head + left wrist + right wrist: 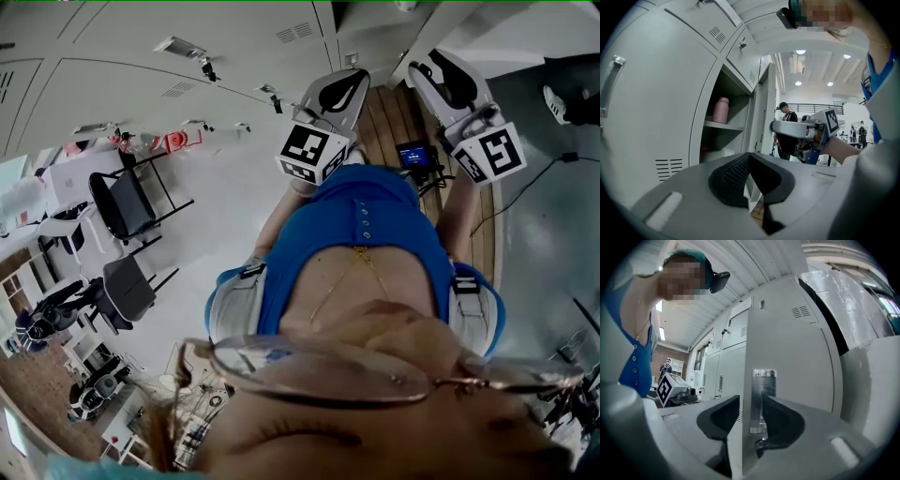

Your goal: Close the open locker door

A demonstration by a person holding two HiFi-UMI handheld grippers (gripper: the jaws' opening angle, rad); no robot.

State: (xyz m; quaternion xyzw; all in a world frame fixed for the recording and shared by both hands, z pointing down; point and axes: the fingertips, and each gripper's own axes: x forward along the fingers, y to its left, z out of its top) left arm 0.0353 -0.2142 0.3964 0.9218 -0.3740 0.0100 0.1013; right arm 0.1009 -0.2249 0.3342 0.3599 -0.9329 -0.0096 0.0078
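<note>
Between the right gripper (751, 403) jaws, parted — the locker door (792, 362) edge.

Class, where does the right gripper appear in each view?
Head view: right gripper, upper right.
Left gripper view: centre right, at the edge of the locker door.
Right gripper view: bottom centre, jaws apart astride that edge.
Shared landmark: door edge, in both gripper views.

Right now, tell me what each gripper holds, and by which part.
Nothing is held. The fingers of the right gripper stand open astride the edge of the locker door at its handle plate, not pinching it. The left gripper is shut on nothing.
</note>
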